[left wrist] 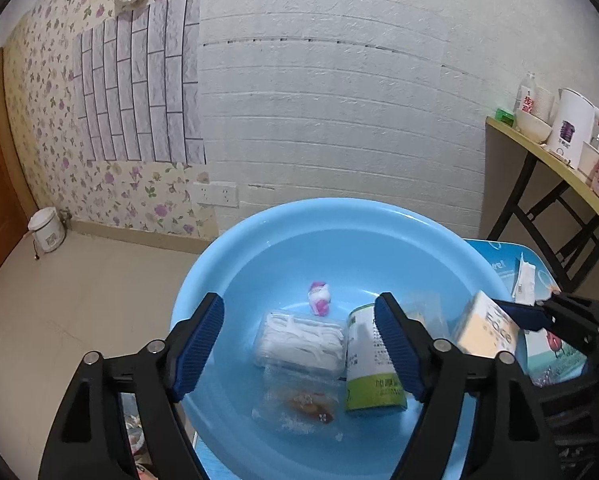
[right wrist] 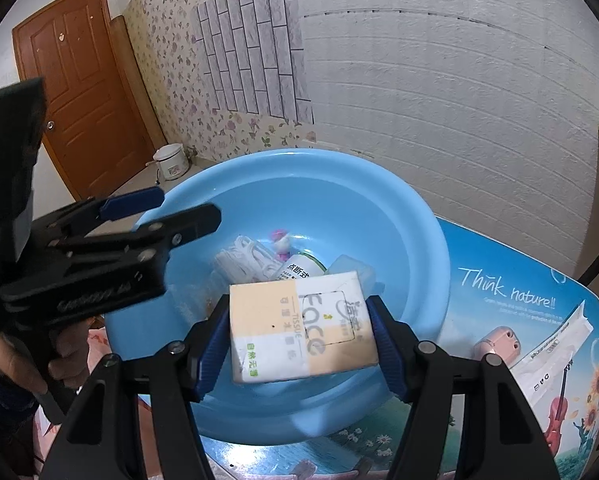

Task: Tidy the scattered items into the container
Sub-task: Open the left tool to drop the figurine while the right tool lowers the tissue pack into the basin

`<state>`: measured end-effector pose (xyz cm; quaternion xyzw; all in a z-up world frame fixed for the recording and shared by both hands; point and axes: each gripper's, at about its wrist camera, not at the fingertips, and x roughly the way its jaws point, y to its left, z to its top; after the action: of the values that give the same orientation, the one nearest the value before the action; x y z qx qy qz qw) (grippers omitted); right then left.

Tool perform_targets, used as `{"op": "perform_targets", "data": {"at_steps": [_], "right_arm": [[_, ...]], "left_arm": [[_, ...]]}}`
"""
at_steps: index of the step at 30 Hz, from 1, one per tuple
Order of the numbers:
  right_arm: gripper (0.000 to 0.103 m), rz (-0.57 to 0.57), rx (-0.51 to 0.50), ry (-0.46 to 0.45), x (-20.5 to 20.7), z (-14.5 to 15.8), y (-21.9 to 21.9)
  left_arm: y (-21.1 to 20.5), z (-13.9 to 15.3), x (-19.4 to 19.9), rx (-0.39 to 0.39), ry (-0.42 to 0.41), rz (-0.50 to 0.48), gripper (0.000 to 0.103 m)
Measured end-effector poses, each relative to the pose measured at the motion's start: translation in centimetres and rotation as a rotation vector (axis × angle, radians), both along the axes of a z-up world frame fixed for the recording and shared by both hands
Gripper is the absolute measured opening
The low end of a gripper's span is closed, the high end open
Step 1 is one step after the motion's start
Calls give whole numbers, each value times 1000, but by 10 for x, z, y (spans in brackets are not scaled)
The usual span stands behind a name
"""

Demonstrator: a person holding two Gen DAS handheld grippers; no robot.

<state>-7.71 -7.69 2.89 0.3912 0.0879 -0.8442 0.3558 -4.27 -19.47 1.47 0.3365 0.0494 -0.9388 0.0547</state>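
Note:
A light blue basin (left wrist: 259, 236) (right wrist: 419, 216) stands on a printed table. In it lie a clear box of white floss picks (left wrist: 299, 340) (right wrist: 243, 260), a green and white canister (left wrist: 369, 364) (right wrist: 299, 270), a small pink toy (left wrist: 319, 298) (right wrist: 280, 240) and a clear bag with an orange item (left wrist: 299, 402). My right gripper (right wrist: 301, 336) (left wrist: 523, 316) is shut on a tissue pack (right wrist: 301, 332) (left wrist: 485, 330), held over the basin's near side. My left gripper (left wrist: 299, 348) (right wrist: 167, 216) is open and empty over the basin's left part.
A white sachet (right wrist: 551, 352) (left wrist: 525, 284) lies on the printed table (right wrist: 499, 280) right of the basin. A side table (left wrist: 539, 148) with a kettle and cups stands at the right. A rice cooker (left wrist: 47, 230) sits on the floor by the wall.

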Motion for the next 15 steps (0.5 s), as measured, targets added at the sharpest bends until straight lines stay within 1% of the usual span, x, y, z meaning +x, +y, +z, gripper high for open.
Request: {"op": "perform_targets", "data": {"at_steps": [2, 4, 9, 11, 13, 15], "right_arm": [[67, 1, 0, 1, 1, 1, 0], [67, 6, 1, 1, 2, 0, -2], [67, 14, 3, 1, 2, -1, -2], [67, 13, 2, -1, -1, -2, -2], [67, 13, 2, -3, 0, -1, -2], [67, 16, 8, -2, 3, 0, -3]], "left_arm": [[1, 3, 4, -21, 19, -4, 84], [1, 6, 7, -26, 34, -5, 85], [-4, 8, 8, -10, 34, 9, 89], [-5, 8, 9, -7, 35, 15, 97], [-8, 8, 12, 4, 39, 18, 100], [-10, 8, 15, 17, 39, 24, 101]]}}
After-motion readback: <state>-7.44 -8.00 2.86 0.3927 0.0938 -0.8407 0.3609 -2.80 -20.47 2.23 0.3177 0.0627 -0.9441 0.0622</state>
